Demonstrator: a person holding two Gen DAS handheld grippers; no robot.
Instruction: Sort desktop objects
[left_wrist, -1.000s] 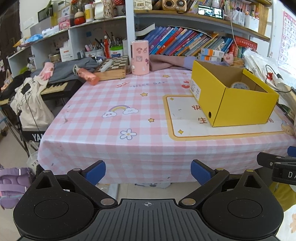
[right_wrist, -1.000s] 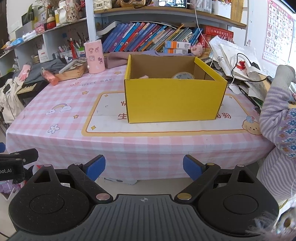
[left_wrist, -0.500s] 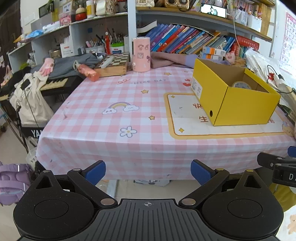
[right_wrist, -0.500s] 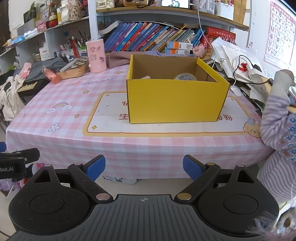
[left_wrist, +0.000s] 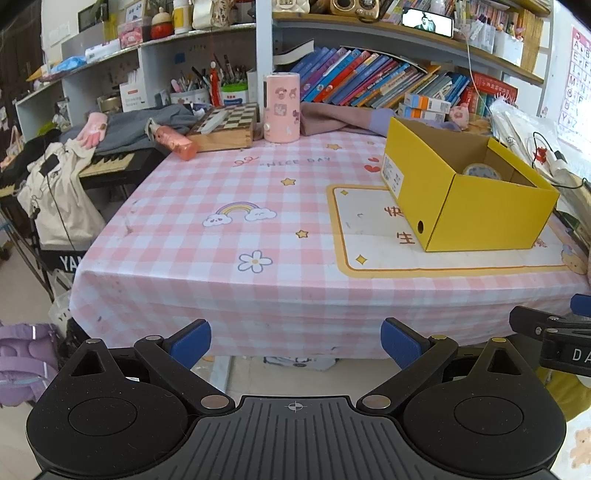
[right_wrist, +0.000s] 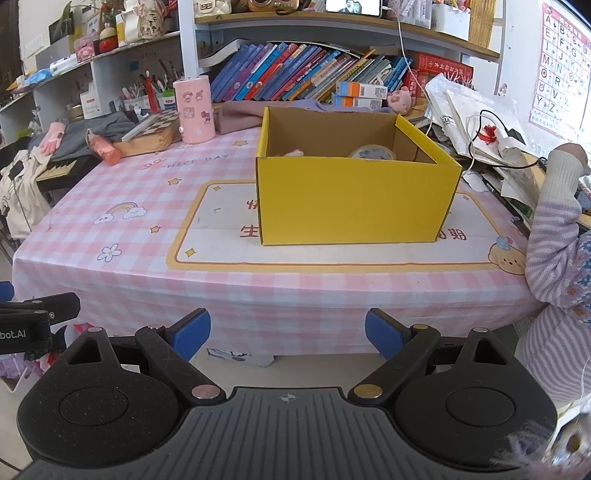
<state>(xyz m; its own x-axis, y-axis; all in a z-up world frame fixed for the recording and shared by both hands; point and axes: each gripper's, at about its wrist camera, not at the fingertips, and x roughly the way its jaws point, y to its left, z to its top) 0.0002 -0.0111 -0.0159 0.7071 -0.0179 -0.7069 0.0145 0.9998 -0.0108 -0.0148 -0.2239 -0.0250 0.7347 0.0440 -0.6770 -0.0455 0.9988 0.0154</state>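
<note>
A yellow cardboard box stands open on the pink checked tablecloth, with a roll of tape and a small pink item inside. The same box sits at the right in the left wrist view, tape roll showing. My left gripper hangs open off the table's near edge, nothing between its blue pads. My right gripper is likewise open and empty, short of the table front. Each gripper's side shows in the other's view.
At the table's back stand a pink cylinder holder, a chessboard box, a pink bottle and folded clothes. Bookshelves rise behind. A person's striped sleeve is at the right edge. A keyboard and bags crowd the left.
Both views show slightly more of the table's front drop and the floor than a second ago; the grippers stay open and no object on the table has moved.
</note>
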